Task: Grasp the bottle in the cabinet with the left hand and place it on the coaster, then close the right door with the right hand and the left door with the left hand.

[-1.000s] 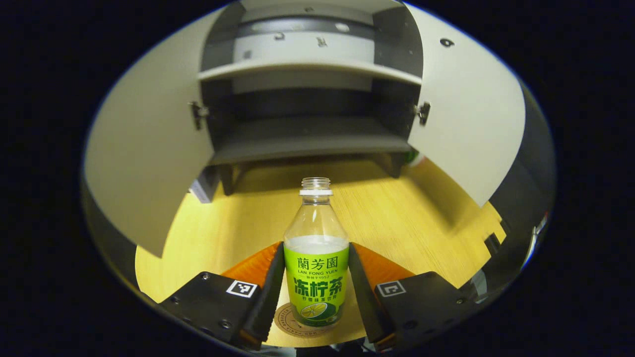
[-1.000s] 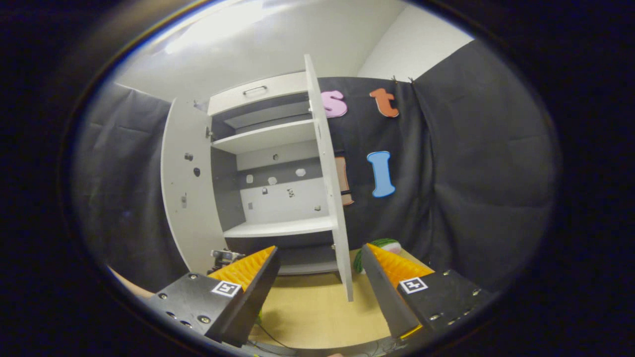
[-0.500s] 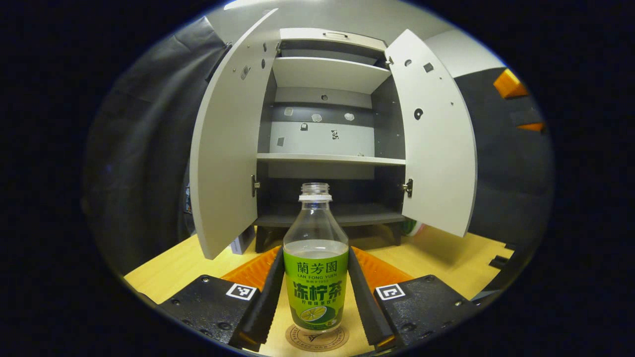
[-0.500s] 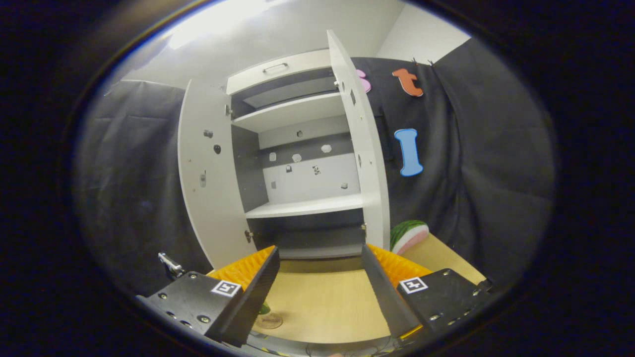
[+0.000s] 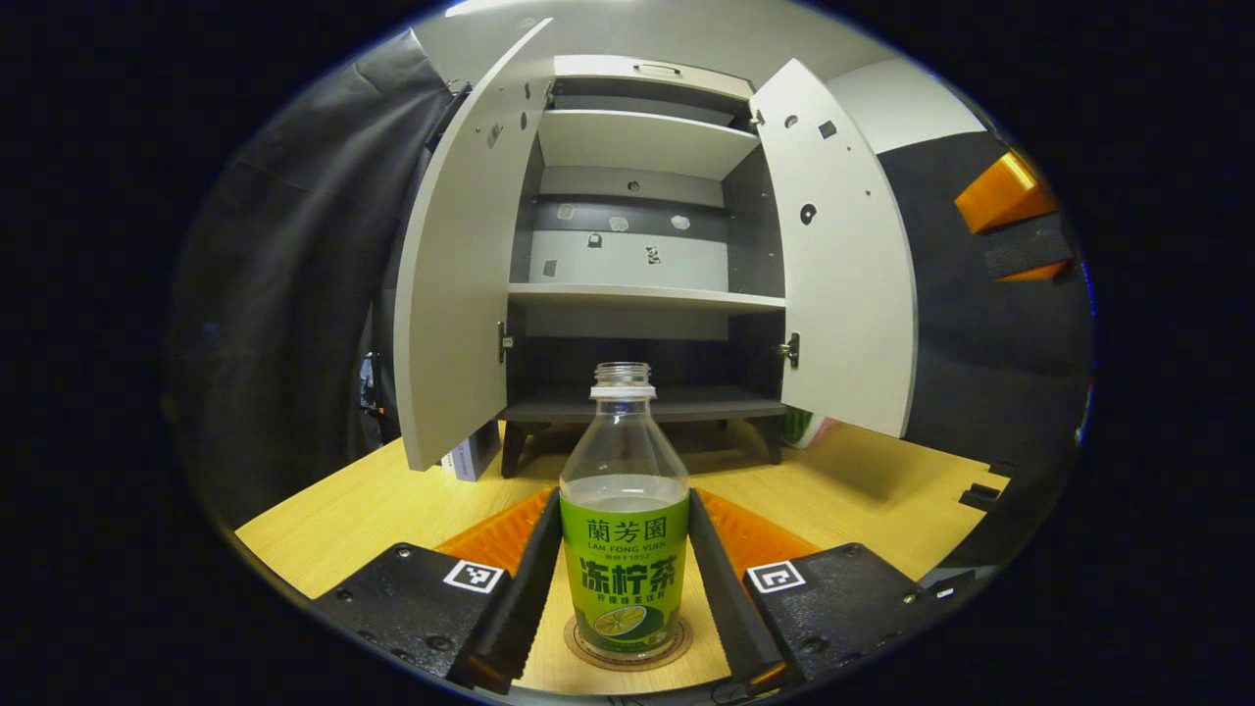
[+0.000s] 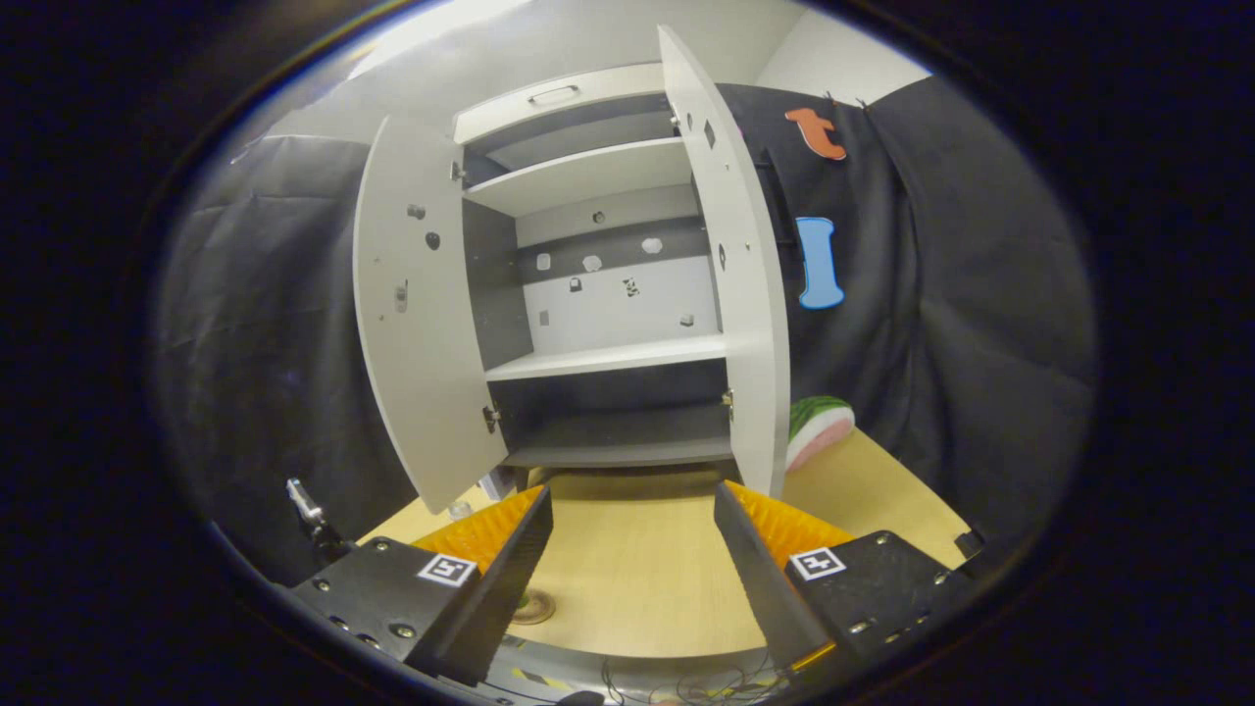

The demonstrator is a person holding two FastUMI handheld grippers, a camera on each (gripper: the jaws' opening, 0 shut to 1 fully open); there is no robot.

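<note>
Bottle stands upright on the coaster, on the table in front of the cabinet, uncapped and partly filled with clear liquid. In the left gripper view, going left to right from the bottle: the left door hangs open left of it, the shelves sit straight behind it, and the right door stands open right of it. The left gripper flanks the bottle, one finger along each side of the label; whether they press on it I cannot tell. In the right gripper view, the right gripper hangs above the table with jaws apart and nothing between them. A watermelon slice lies right of the right door, beside the cabinet.
</note>
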